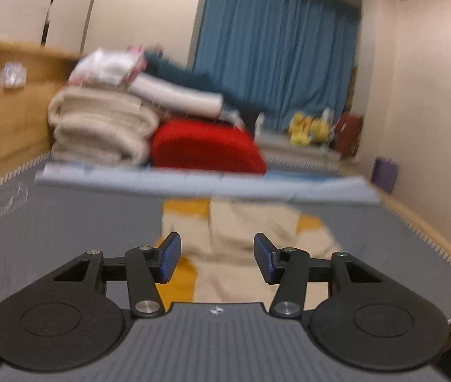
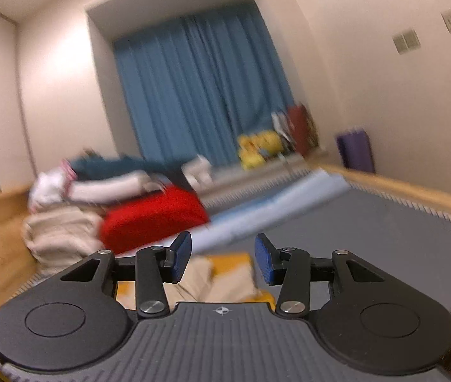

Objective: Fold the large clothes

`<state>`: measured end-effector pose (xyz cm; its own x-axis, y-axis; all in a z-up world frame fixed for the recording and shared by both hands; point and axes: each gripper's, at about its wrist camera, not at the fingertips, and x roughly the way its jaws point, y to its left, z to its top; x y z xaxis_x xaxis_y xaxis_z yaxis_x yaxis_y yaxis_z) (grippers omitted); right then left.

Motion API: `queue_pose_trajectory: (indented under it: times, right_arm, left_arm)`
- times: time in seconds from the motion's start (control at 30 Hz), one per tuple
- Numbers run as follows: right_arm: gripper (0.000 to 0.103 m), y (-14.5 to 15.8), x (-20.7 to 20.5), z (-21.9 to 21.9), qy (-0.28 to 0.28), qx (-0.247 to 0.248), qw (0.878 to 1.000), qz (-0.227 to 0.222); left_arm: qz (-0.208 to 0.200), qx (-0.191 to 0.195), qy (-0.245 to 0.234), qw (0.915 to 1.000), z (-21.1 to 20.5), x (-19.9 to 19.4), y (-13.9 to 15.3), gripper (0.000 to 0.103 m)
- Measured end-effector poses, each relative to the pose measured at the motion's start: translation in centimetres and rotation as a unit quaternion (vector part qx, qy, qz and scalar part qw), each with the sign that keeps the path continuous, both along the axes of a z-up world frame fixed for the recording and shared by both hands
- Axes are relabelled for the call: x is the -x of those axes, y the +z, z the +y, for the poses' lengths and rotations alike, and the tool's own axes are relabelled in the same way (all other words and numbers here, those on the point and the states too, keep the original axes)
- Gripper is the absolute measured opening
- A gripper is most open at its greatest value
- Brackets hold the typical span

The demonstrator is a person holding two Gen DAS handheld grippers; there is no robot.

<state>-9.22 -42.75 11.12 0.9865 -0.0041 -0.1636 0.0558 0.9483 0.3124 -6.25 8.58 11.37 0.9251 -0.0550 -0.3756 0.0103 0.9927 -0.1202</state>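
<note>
We hold both the left tool [image 1: 217,256] and right tool [image 2: 223,257] wide and empty over the cream-and-yellow garment [image 1: 244,238] at lower centre on the grey mat [image 1: 82,222].

A cream garment [image 1: 244,242] with mustard-yellow patches is seen on the dark grey, finely striped bed surface [image 1: 66,222]. Blue pads [image 1: 171,258] are carried on the black left tool [image 1: 217,258]. A red bundle [image 1: 206,146] is shown at 12 o'clock, before teal-blue curtains [image 1: 273,47].

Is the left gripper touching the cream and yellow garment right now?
Cannot tell. Left wrist view shows the left gripper open over the garment, but blur hides any gap.
</note>
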Motion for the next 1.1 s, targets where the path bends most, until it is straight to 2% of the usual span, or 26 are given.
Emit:
queue_pose_trajectory:
  times: [0.07, 0.17, 0.23, 0.3, 0.4, 0.47, 0.53, 0.63, 0.73, 0.77, 0.83, 0.9, 0.93, 0.97, 1.03, 1.1]
  right_arm:
    - [0.046, -3.4, -2.2, 0.7, -0.011, 0.005, 0.999, 0.029]
    - [0.044, -7.8, -5.7, 1.8, -0.024, 0.015, 0.997, 0.074]
    - [0.044, -10.1, -7.9, 2.2, -0.027, 0.028, 0.993, 0.112]
    - [0.044, -11.5, -9.8, 2.4, -0.022, 0.035, 0.987, 0.153]
    - [0.044, -13.8, -12.6, 2.5, -0.01, 0.038, 0.978, 0.203]
    - [0.044, -15.9, -14.0, 2.8, -0.01, 0.049, 0.967, 0.251]
    - [0.044, -18.1, -15.5, 2.8, -0.004, 0.039, 0.953, 0.302]
    - [0.044, -20.9, -16.5, 2.8, -0.003, 0.03, 0.932, 0.36]
    - [0.045, -22.9, -17.3, 2.8, -0.004, 0.021, 0.919, 0.395]
    - [0.045, -23.3, -17.5, 3.0, -0.006, 0.026, 0.916, 0.4]
    - [0.045, -23.6, -17.9, 3.1, -0.009, 0.033, 0.915, 0.402]
    - [0.044, -23.8, -18.1, 3.6, -0.01, 0.04, 0.915, 0.401]
    - [0.031, -23.7, -18.0, 3.8, -0.009, 0.042, 0.916, 0.399]
    - [0.007, -23.4, -17.2, 3.7, -0.008, 0.043, 0.917, 0.396]
    - [0.002, -22.3, -16.7, 3.5, -0.009, 0.033, 0.926, 0.377]
    - [0.002, -21.0, -16.1, 3.0, -0.013, 0.011, 0.937, 0.348]
  left_arm:
    - [0.027, 0.0, 0.015, 0.9995, 0.2, -1.4, -4.0, 0.056]
    - [0.08, -0.021, 0.039, 0.9958, 0.9, -4.4, -9.1, 0.055]
    - [0.12, -0.042, 0.054, 0.9905, 1.6, -6.3, -11.8, 0.055]
    - [0.171, -0.05, 0.083, 0.9804, 2.9, -8.4, -14.0, 0.054]
    - [0.216, -0.038, 0.126, 0.9673, 5.8, -10.4, -16.5, 0.054]
    - [0.252, -0.019, 0.141, 0.9571, 7.3, -11.2, -18.1, 0.054]
    - [0.274, -0.002, 0.148, 0.9502, 8.5, -11.7, -19.3, 0.054]
    - [0.298, 0.011, 0.146, 0.9433, 9.7, -12.2, -20.5, 0.054]
    - [0.321, 0.024, 0.145, 0.9357, 10.4, -12.6, -21.7, 0.055]
    - [0.326, 0.026, 0.145, 0.9337, 10.3, -12.5, -22.0, 0.054]
    - [0.324, 0.015, 0.141, 0.9355, 10.1, -12.3, -22.0, 0.054]
    - [0.32, -0.003, 0.128, 0.9387, 9.6, -12.2, -22.0, 0.028]
    - [0.319, -0.01, 0.122, 0.9397, 9.5, -12.2, -21.9, 0.002]
    - [0.316, -0.008, 0.115, 0.9418, 9.5, -12.0, -21.5, 0.002]
    - [0.304, -0.007, 0.112, 0.9462, 9.4, -11.5, -20.4, 0.002]
    - [0.296, 0.005, 0.11, 0.9489, 9.5, -10.9, -19.5, 0.002]
